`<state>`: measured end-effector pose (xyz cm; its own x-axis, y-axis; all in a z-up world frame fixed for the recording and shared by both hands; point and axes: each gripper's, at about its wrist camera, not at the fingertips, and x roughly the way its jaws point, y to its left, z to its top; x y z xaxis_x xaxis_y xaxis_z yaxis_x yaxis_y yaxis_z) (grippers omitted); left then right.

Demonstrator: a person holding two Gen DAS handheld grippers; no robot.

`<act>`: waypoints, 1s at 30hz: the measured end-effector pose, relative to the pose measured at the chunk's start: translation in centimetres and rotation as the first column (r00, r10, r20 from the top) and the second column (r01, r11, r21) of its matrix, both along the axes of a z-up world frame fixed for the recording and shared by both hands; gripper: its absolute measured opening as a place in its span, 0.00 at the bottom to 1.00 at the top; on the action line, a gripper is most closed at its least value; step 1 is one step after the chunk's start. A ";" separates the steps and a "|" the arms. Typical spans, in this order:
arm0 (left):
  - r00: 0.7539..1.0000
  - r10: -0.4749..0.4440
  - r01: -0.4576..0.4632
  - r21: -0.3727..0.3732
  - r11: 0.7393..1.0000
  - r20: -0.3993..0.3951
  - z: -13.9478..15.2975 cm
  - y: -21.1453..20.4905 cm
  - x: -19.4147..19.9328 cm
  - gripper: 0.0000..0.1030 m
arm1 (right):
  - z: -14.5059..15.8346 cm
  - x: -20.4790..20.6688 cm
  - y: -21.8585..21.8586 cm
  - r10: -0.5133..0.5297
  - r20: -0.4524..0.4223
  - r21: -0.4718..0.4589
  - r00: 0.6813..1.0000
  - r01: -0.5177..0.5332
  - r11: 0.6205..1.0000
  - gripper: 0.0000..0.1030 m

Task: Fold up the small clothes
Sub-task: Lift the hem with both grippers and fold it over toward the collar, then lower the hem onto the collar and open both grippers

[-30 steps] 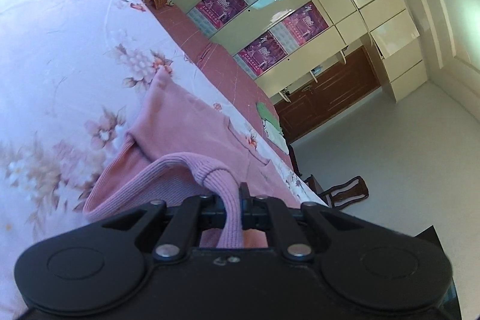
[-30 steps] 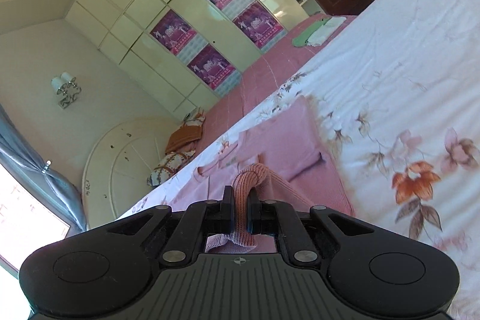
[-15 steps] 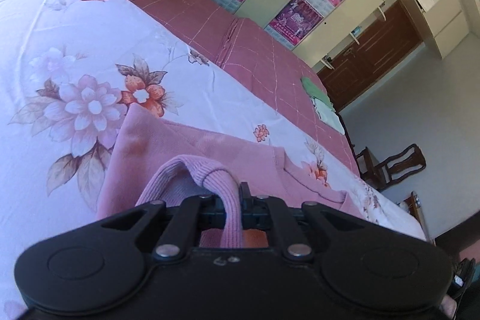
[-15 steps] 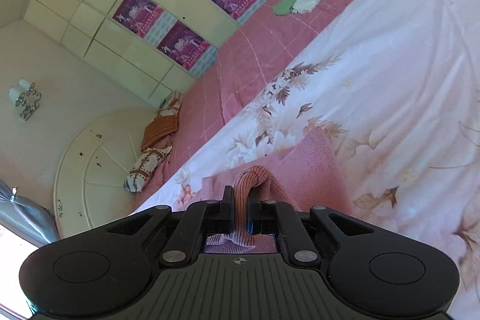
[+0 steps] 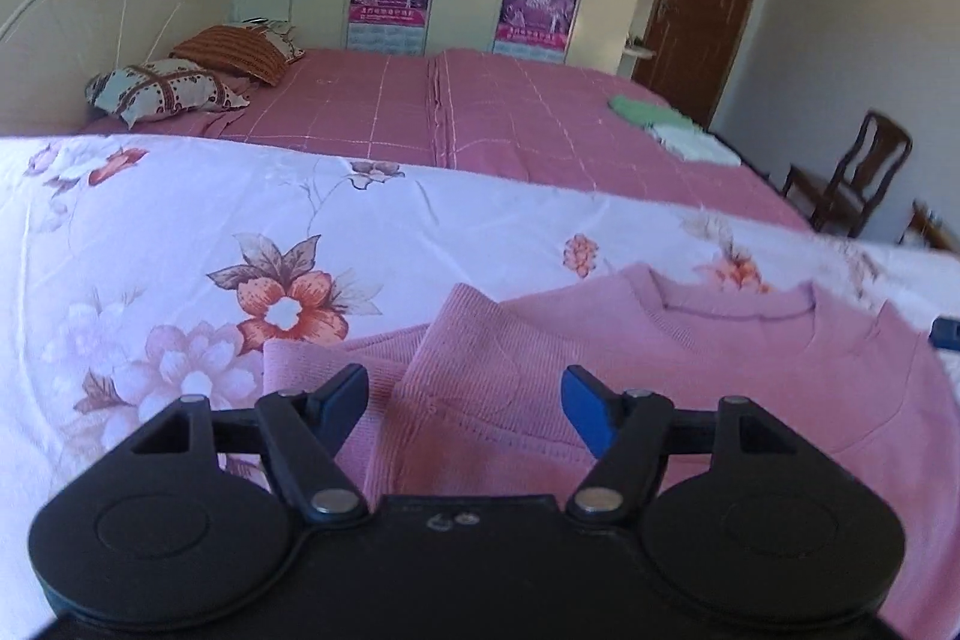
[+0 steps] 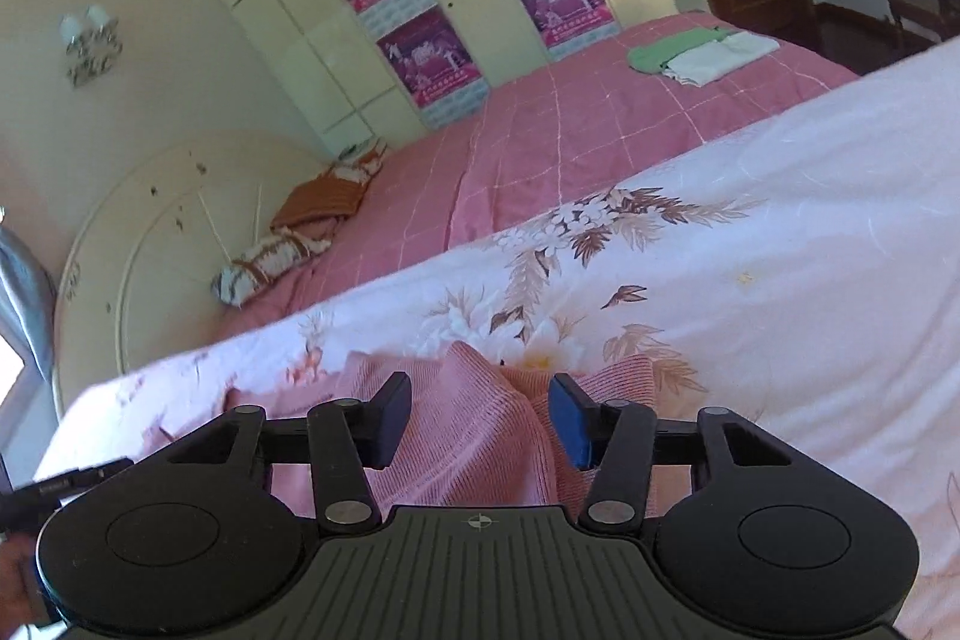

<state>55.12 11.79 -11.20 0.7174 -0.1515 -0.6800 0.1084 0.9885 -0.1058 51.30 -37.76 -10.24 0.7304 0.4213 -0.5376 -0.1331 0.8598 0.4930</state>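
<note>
A small pink knit sweater point(image 5: 690, 358) lies on the white floral sheet point(image 5: 180, 220), neckline toward the far side, one part folded over its body. My left gripper point(image 5: 465, 403) is open and empty just above the folded part. In the right wrist view the same sweater point(image 6: 474, 430) lies bunched under my right gripper point(image 6: 480, 418), which is open and empty, fingers either side of a raised fold. A blue fingertip of the other gripper shows at the left view's right edge point(image 5: 947, 331).
A pink checked bedspread point(image 5: 480, 118) covers the far half of the bed, with pillows point(image 5: 168, 91) at the headboard and folded green and white clothes point(image 5: 666, 124) near its far corner. A wardrobe with posters, a brown door and a wooden chair point(image 5: 852, 178) stand beyond.
Both grippers have opened and let go of the sweater edges they were pinching. The sweater now lies folded on the sheet, and both views have swung level toward the bed.
</note>
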 end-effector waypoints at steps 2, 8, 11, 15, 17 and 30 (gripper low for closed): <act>1.000 -0.015 0.016 0.048 0.999 -0.022 -0.9 -0.6 0.5 0.61 | -0.4 0.4 1.5 0.045 -0.002 -0.090 0.999 -0.045 0.995 0.50; 0.980 0.021 -0.031 0.047 0.998 0.198 0.6 -1.1 -2.8 0.07 | -2.4 0.7 5.0 0.133 0.001 -0.306 0.991 -0.126 0.944 0.08; 0.933 0.114 -0.116 -0.015 0.993 0.341 2.0 -0.2 -5.1 0.07 | -0.1 -1.7 3.2 0.043 0.180 -0.223 0.983 -0.002 0.975 0.07; 0.962 0.191 -0.189 -0.030 0.982 0.198 -0.9 -0.1 -3.2 0.07 | -2.4 -0.6 3.4 -0.017 0.126 -0.255 0.992 0.049 0.966 0.07; 0.965 0.191 -0.193 -0.007 0.981 0.181 -1.4 -0.3 -3.2 0.08 | -3.9 0.3 3.3 -0.044 0.051 -0.242 0.998 0.055 0.969 0.07; 0.933 0.298 -0.287 -0.080 0.955 0.203 0.8 1.1 -5.1 0.61 | -2.5 -0.4 3.6 -0.040 0.055 -0.307 0.998 0.055 0.950 0.37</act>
